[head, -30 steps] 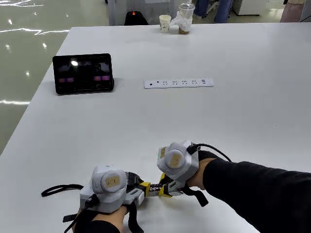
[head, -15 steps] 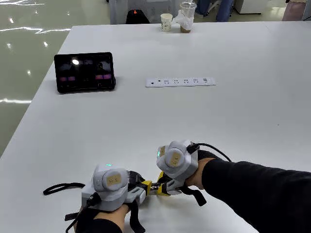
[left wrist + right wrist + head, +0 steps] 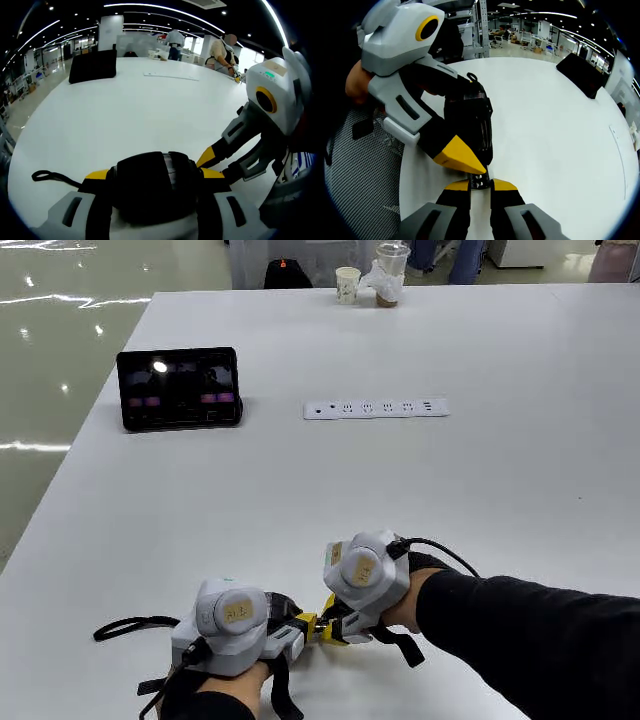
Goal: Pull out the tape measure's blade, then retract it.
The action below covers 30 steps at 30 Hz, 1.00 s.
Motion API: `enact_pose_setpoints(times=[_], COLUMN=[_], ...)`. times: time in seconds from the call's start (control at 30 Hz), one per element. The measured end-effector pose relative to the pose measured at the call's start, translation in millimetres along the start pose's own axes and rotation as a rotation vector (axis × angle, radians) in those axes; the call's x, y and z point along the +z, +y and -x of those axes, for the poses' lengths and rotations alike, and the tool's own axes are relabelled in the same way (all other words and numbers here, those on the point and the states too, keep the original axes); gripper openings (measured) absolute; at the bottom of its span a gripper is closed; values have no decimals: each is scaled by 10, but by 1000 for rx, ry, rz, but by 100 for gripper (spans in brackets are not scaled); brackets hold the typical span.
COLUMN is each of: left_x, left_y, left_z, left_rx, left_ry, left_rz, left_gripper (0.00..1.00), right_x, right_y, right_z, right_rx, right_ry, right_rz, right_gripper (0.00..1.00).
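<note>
A black tape measure (image 3: 283, 608) lies low over the white table (image 3: 300, 500), near its front edge. My left gripper (image 3: 300, 627) is shut on the case, and its yellow-tipped jaws hug both sides of the tape measure (image 3: 152, 187). My right gripper (image 3: 330, 630) faces it from the right, almost tip to tip. Its yellow fingertips (image 3: 502, 185) are shut on the blade's end hook (image 3: 479, 182), just in front of the case (image 3: 470, 125). Only a very short piece of blade shows. The case's black lanyard (image 3: 130, 625) trails to the left.
A black tablet (image 3: 180, 388) stands at the far left and a white power strip (image 3: 376, 408) lies mid-table. A paper cup (image 3: 348, 285) and a plastic cup (image 3: 390, 270) sit at the far edge. The table's left edge (image 3: 60, 470) drops to a shiny floor.
The two grippers have come closer together, and the piece of blade showing between them has shortened to almost nothing. The head camera has drifted a little.
</note>
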State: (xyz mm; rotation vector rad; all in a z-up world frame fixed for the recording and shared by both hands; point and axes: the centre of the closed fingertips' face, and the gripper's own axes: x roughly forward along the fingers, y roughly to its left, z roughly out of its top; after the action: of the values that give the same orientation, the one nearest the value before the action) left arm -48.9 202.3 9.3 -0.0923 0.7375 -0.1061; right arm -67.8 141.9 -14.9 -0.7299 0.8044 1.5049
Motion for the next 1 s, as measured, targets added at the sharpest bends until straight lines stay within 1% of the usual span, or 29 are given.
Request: enact_pose_setpoints(times=[0.77,1.0], left_x=[5,7], left_y=[1,6], left_z=[-2,3], left_rx=[-4,-9], left_ry=[-1,-3], left_rz=[17,21], left_gripper=[64,64], right_x=[101,128], right_y=[15,28], right_z=[-71,-82], right_rx=[13,29], right_ry=[-22,-34], right_rz=[7,8], right_gripper=[12,12])
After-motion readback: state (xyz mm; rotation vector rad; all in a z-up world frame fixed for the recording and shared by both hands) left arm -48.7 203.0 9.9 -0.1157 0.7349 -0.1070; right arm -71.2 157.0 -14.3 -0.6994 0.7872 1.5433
